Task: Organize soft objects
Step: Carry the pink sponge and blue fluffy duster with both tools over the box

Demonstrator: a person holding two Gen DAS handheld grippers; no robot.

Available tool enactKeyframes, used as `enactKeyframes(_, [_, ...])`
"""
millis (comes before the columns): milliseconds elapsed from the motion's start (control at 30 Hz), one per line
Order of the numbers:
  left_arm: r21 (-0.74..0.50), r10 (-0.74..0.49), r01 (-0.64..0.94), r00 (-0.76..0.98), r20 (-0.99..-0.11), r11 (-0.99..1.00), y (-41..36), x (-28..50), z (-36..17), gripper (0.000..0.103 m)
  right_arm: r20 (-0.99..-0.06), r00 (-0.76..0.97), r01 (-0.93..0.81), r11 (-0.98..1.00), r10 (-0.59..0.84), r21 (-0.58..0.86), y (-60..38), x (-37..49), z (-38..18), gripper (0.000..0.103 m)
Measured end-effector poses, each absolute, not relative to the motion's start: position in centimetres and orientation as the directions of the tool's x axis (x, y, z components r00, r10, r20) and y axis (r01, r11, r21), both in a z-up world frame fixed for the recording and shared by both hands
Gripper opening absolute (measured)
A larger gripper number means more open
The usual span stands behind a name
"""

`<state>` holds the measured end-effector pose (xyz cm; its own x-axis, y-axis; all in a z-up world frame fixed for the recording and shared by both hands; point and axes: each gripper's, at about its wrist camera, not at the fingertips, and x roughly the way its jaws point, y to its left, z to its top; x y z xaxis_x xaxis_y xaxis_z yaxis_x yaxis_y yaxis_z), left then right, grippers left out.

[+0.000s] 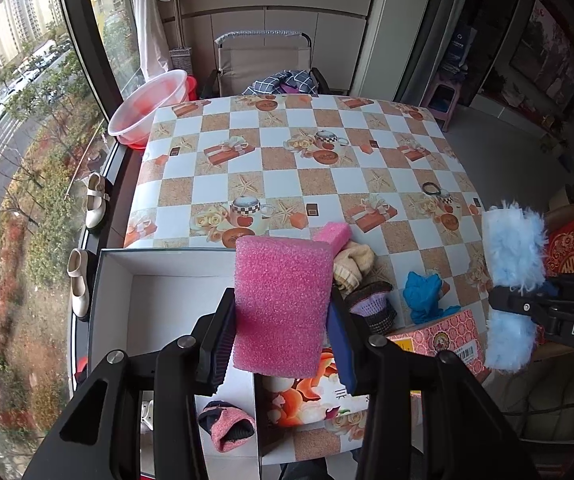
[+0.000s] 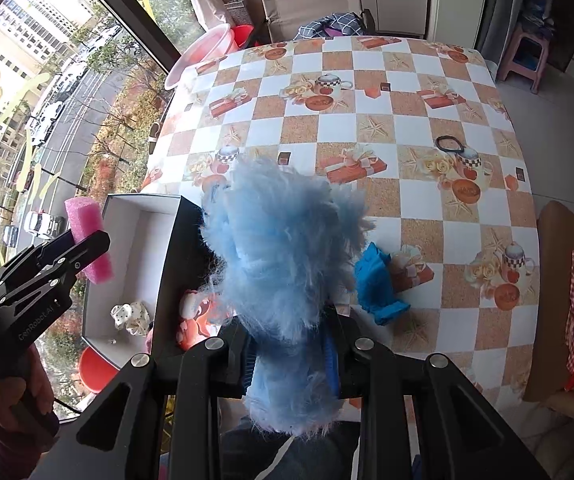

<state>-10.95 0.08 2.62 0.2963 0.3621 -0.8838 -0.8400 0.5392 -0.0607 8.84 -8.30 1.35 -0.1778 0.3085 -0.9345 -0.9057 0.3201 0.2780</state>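
Carrying both soft things over the white box (image 1: 115,280) at the lower left of the left-wrist view looks like the step, so each tool should let go only once its load hangs inside the walls. Left tool (image 1: 283,336) clamps the pink foam block (image 1: 281,304), long axis up-frame at centre. Right tool (image 2: 291,364) pinches the fluffy blue piece (image 2: 283,256), upright, centre-frame above the bench (image 2: 427,92).

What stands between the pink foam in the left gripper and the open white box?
Nothing visible does. The pink foam, held in the left gripper, hangs right over the white box; the box floor beneath it shows bare.
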Motion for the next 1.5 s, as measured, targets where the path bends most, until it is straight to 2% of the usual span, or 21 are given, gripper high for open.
enactKeyframes(567, [-0.059, 0.348, -0.880, 0.247, -0.904, 0.471, -1.9, -17.7, 0.3, 0.046, -0.941, -0.226, -0.917, 0.272, 0.252, 0.293, -9.9, 2.5, -0.1, 0.029])
enactKeyframes(1500, [-0.055, 0.375, -0.977, 0.131, -0.918, 0.207, 2.3, -27.2, -2.3, 0.046, -0.937, -0.309, -0.951, -0.075, 0.161, 0.300, 1.8, -11.0, -0.3, 0.029])
